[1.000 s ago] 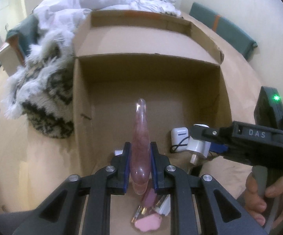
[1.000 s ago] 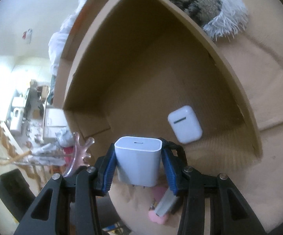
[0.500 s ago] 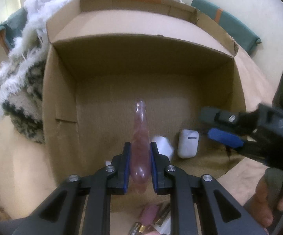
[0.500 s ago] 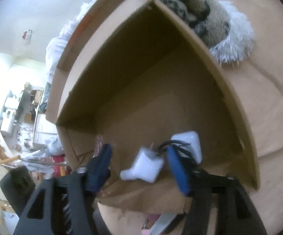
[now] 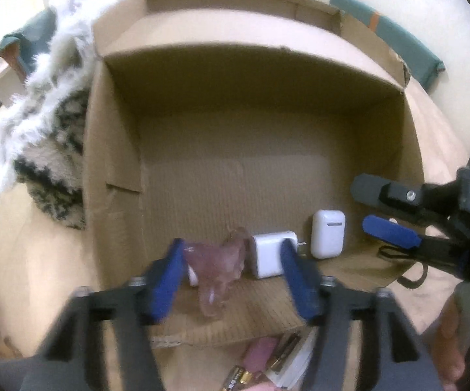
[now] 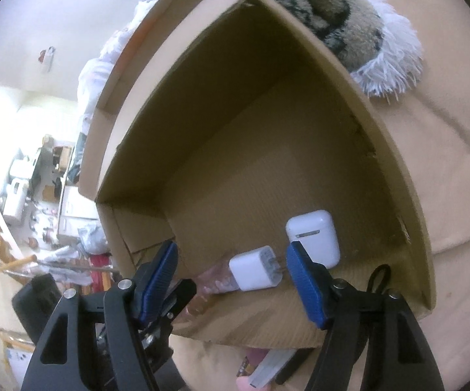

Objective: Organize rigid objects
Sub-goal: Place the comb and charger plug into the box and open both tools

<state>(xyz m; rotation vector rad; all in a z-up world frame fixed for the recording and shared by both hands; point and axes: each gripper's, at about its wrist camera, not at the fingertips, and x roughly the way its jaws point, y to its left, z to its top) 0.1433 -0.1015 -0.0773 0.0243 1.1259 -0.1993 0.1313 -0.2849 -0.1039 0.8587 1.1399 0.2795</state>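
An open cardboard box (image 5: 267, 75) lies on a tan bed cover. On its floor near the front edge lie a translucent pink hair claw clip (image 5: 217, 270), a white charger plug (image 5: 272, 254) and a white earbud case (image 5: 327, 233). My left gripper (image 5: 231, 280) is open, its blue pads either side of the pink clip. My right gripper (image 6: 231, 280) is open over the charger plug (image 6: 256, 272), with the earbud case (image 6: 313, 236) just behind it. The right gripper also shows in the left wrist view (image 5: 388, 215).
A fluffy black-and-white blanket (image 5: 49, 137) lies against the box's left side and shows in the right wrist view (image 6: 358, 32). Small items, pink and gold, lie on the cover (image 5: 264, 361) in front of the box. A teal cushion (image 5: 397, 39) sits far right.
Both grippers opened. The right one dropped the charger plug into the box; the left one then let go of the pink clip, which now lies on the box floor.
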